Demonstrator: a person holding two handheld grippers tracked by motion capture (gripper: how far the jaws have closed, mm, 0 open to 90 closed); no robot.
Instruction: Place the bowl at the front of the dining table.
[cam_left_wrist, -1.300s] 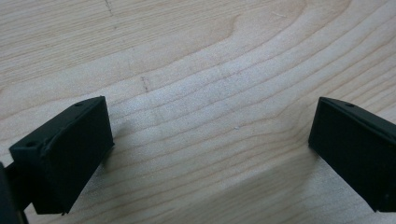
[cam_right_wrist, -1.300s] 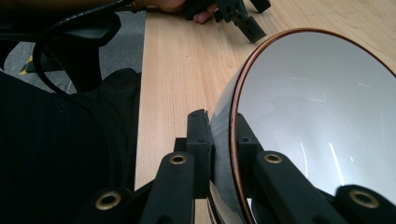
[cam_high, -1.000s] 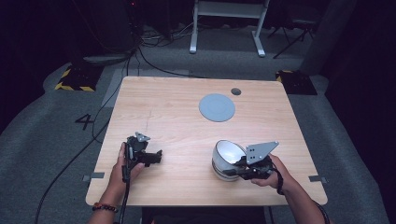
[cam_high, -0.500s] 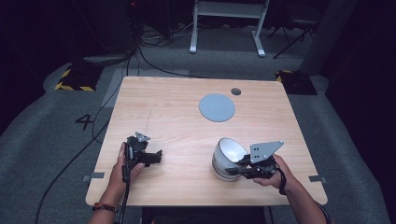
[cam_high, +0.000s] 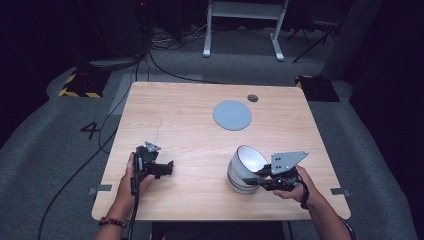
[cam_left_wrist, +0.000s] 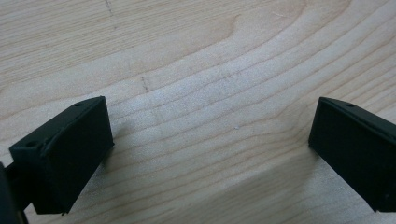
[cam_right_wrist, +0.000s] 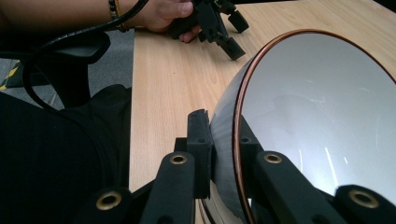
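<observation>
A bowl (cam_high: 244, 165) with a pale inside, a dark banded outside and a copper-coloured rim sits tipped near the table's front right. My right gripper (cam_high: 258, 178) is shut on its rim. In the right gripper view one finger (cam_right_wrist: 201, 140) presses the bowl's (cam_right_wrist: 322, 112) outer wall and the other sits inside the rim, with the right gripper (cam_right_wrist: 225, 142) clamped on the wall. My left gripper (cam_high: 169, 168) lies low at the front left, held by a hand. In the left gripper view the left gripper (cam_left_wrist: 210, 140) is open over bare wood.
A flat grey round disc (cam_high: 232, 115) lies on the far half of the wooden table (cam_high: 185, 125), with a small dark hole (cam_high: 252, 98) behind it. Cables trail off the table's left edge. The left gripper (cam_right_wrist: 224, 28) lies far across the table in the right gripper view.
The right gripper has edged slightly to the right with the bowl's rim in its grip. The left gripper has stayed where it was.
</observation>
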